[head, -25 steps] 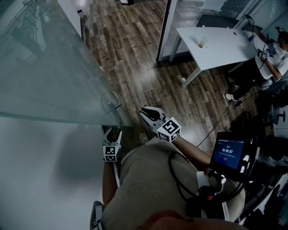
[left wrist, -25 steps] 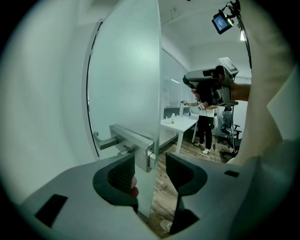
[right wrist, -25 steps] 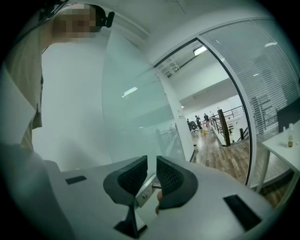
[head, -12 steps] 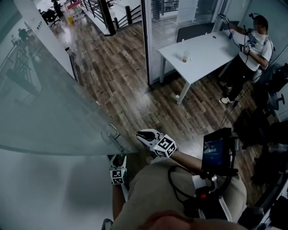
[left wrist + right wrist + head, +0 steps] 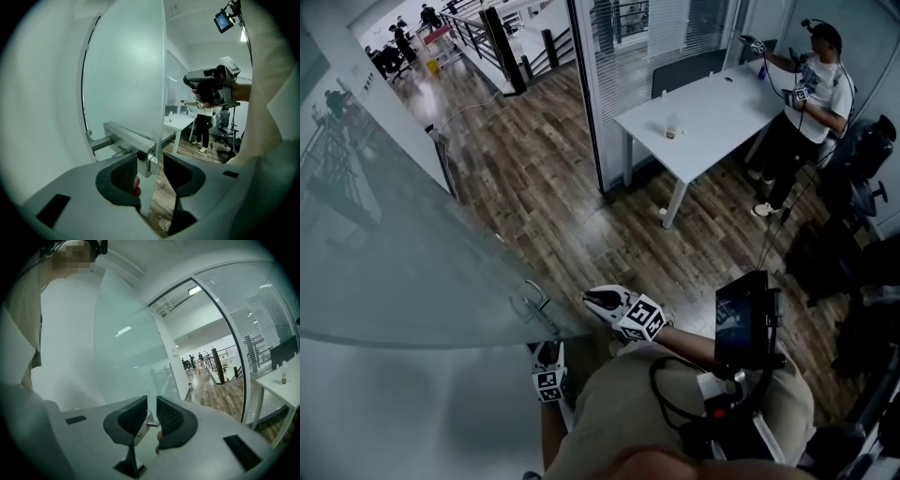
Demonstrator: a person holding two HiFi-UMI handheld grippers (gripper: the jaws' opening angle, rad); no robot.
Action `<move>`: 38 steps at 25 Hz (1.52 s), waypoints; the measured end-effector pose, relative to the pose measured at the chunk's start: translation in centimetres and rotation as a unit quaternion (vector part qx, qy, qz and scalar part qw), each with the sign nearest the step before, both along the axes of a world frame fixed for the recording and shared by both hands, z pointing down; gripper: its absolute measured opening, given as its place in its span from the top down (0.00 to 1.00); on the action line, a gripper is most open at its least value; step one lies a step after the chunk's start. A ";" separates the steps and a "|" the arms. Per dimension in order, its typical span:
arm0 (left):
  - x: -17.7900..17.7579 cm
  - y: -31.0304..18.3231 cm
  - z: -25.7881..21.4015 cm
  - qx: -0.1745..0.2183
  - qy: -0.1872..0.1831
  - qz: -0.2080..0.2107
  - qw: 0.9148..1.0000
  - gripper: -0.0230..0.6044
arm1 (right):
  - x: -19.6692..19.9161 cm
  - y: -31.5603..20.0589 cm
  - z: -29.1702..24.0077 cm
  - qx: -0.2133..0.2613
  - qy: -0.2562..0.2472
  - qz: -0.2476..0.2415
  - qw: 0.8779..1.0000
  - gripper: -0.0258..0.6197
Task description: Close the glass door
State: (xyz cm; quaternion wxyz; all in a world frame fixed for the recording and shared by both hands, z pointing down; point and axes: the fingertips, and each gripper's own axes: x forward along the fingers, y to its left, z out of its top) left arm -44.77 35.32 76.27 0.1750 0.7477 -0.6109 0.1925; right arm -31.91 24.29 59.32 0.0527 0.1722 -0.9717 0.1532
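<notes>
The frosted glass door (image 5: 403, 253) stands ajar on my left, its free edge toward me. A metal lever handle (image 5: 534, 305) sits near that edge on a lock fitting (image 5: 146, 154). My left gripper (image 5: 548, 356) reaches the edge from below. Its jaws have just been closing, and in the left gripper view the left gripper (image 5: 150, 171) straddles the fitting and the glass edge with both pads against them. My right gripper (image 5: 592, 300) hovers just right of the handle, a short way off. The right gripper (image 5: 151, 413) keeps a narrow gap, through which the handle (image 5: 149, 423) shows.
A white table (image 5: 703, 117) stands across the wooden floor, with another person (image 5: 811, 84) at its far end. A glazed partition post (image 5: 586, 94) rises beside it. A small screen (image 5: 741, 319) hangs on my chest rig at the right.
The head view has tilted up, so more of the room and the corridor shows. Both grippers stay at the door's edge beside the handle.
</notes>
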 end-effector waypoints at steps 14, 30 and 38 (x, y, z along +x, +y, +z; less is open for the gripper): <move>1.0 -1.4 0.2 0.002 -0.019 0.010 1.000 0.71 | 0.6 -0.7 0.2 0.012 -0.009 0.011 1.000 0.86; 3.2 -3.6 -0.3 -0.003 -0.016 0.009 1.000 0.72 | 4.8 -3.7 0.0 -0.003 -0.023 0.042 0.999 0.86; 5.1 -5.5 0.0 -0.020 -0.023 -0.017 0.999 0.72 | 9.1 -7.2 -0.7 -0.011 -0.019 0.038 0.999 0.86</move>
